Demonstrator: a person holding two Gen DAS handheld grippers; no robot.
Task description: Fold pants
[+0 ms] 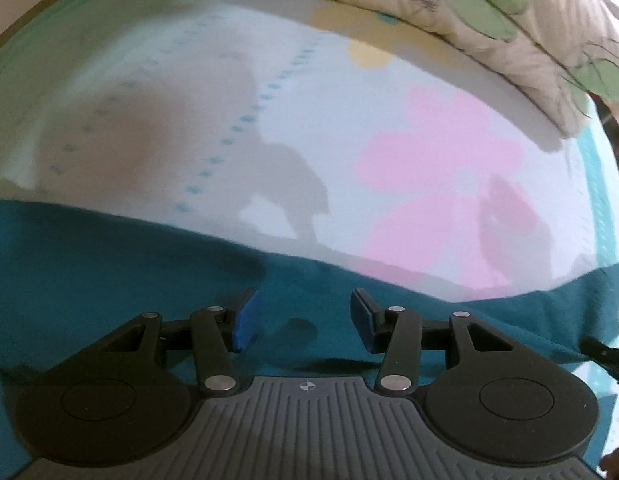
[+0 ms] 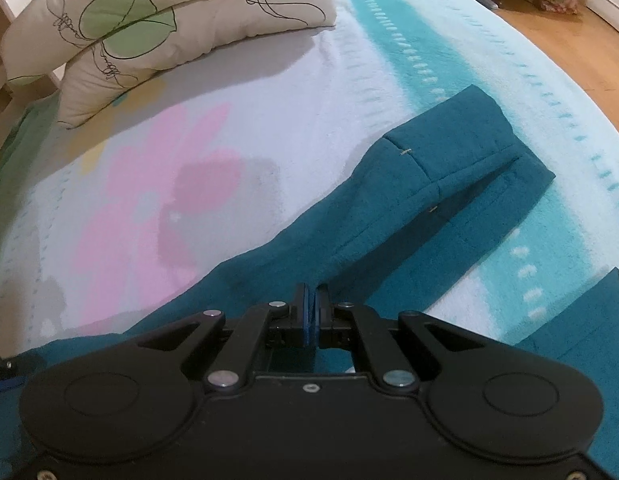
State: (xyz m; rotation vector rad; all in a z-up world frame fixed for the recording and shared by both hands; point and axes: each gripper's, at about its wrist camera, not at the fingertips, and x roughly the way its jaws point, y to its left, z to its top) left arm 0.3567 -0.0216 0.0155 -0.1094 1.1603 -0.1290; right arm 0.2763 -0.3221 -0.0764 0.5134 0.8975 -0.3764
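Teal pants (image 1: 109,264) lie flat on a bed. In the left wrist view my left gripper (image 1: 303,322) is open just above the teal cloth, nothing between its blue pads. In the right wrist view the pants (image 2: 421,196) stretch away to the right, waistband end folded near the bed's edge. My right gripper (image 2: 311,312) has its jaws together on a fold of the teal cloth at its tips. A tip of the right gripper shows at the right edge of the left wrist view (image 1: 605,356).
The bed has a white blanket (image 2: 269,128) with pink flowers and teal stripes. A cream pillow with green leaves (image 2: 157,28) lies at the far side; it also shows in the left wrist view (image 1: 489,28). Wooden floor (image 2: 569,44) lies beyond the bed's right edge.
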